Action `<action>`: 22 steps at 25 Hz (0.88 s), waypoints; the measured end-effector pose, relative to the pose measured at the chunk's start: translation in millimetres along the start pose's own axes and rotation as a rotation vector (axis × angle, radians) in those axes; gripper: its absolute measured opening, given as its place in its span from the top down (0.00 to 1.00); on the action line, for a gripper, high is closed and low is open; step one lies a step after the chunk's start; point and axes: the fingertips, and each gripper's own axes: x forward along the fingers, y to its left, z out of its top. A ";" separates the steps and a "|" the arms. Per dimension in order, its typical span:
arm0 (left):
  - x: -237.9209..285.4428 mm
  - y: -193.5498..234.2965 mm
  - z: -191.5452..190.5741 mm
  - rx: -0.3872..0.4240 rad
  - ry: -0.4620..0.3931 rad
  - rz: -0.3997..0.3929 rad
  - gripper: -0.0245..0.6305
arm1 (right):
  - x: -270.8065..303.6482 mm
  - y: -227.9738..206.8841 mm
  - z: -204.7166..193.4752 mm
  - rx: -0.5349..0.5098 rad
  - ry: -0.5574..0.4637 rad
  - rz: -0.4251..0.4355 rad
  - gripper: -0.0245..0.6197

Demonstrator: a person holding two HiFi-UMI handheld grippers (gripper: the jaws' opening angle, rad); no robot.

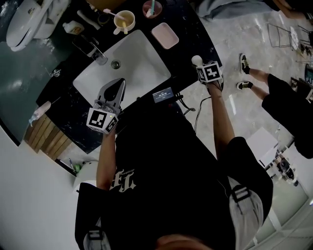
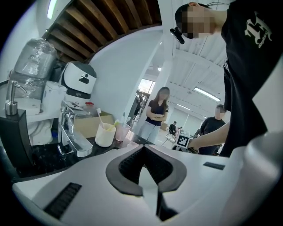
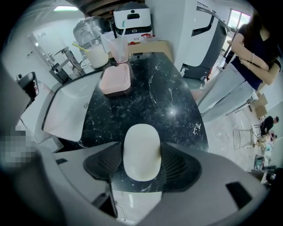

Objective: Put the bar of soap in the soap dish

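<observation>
The white oval bar of soap (image 3: 141,145) lies on the black marble counter (image 3: 163,101) near its front right corner; in the head view the soap (image 1: 196,60) shows as a small white knob. My right gripper (image 3: 142,164) points steeply down over it, open, one pad on each side of the bar. The pink soap dish (image 3: 116,79) sits empty farther back by the basin, and the same soap dish (image 1: 165,35) lies right of the sink. My left gripper (image 1: 119,82) hovers over the sink's front edge, and the left gripper (image 2: 143,148) is shut with nothing in it.
The white sink (image 1: 142,73) with its chrome tap (image 1: 95,51) fills the counter's middle. A cream cup (image 1: 124,21) with a toothbrush and a pink cup (image 1: 152,8) stand behind the dish. A black soap dispenser (image 2: 15,132) is at the left. People (image 2: 154,112) stand beyond the counter.
</observation>
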 end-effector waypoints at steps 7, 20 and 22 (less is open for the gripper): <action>20.9 -8.7 -11.5 -0.033 0.048 -0.032 0.95 | 6.0 -2.7 -6.0 -0.007 0.067 -0.015 0.56; 143.2 -91.3 -46.2 0.001 0.153 -0.280 0.95 | 6.7 -4.2 -6.3 0.012 0.077 -0.036 0.54; 154.8 -102.4 -48.6 0.014 0.163 -0.306 0.95 | 6.8 -3.9 -6.6 0.015 0.081 -0.037 0.54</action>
